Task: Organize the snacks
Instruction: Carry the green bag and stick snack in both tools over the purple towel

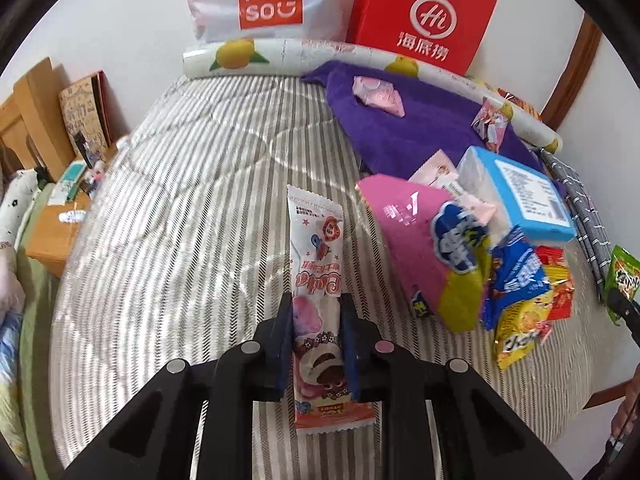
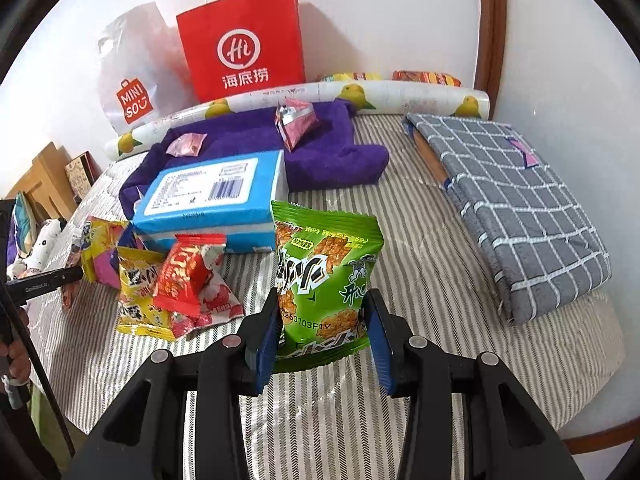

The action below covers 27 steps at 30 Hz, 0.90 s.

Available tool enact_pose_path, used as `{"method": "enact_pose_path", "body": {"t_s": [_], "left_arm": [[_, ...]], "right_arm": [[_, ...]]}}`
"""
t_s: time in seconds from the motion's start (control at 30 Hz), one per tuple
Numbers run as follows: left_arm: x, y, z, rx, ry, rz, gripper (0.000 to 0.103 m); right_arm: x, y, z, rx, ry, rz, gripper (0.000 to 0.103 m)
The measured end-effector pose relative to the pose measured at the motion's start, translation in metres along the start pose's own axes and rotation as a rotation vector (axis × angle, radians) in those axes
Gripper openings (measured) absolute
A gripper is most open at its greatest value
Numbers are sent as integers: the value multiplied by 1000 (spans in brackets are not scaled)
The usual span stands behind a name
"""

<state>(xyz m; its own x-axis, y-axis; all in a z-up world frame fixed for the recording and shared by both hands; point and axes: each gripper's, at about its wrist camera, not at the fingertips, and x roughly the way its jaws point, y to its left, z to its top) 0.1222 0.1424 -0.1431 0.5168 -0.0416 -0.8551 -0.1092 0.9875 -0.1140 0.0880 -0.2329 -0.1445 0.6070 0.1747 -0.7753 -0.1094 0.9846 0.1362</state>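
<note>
The left gripper (image 1: 316, 320) is clamped on a long pink-and-white snack bar (image 1: 316, 280) above the striped table cover (image 1: 180, 200). The right gripper (image 2: 324, 320) pinches a green snack bag (image 2: 326, 268), held upright. Just beyond lie a heap of loose snack packets (image 2: 172, 284), then a blue tissue pack (image 2: 212, 200), a purple towel (image 2: 320, 148), and, against the wall, a red paper bag (image 2: 244, 40).

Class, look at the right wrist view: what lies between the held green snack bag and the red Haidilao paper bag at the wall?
The blue tissue pack, then the purple towel, then the lemon-print roll.
</note>
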Motion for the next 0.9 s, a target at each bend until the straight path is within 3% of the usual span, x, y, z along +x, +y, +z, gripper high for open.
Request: {"method": "enact_pose_path", "body": {"t_s": [0.27, 0.43, 0.9], "left_arm": [[-40, -9, 6, -11, -53, -65, 20], [-54, -33, 15, 11, -67, -160, 20], [-56, -104, 77, 118, -116, -221, 20]], "right_arm": [[-10, 8, 15, -2, -14, 37, 41], [-15, 18, 27, -20, -19, 73, 41], [-14, 41, 94, -88, -81, 144, 41]]}}
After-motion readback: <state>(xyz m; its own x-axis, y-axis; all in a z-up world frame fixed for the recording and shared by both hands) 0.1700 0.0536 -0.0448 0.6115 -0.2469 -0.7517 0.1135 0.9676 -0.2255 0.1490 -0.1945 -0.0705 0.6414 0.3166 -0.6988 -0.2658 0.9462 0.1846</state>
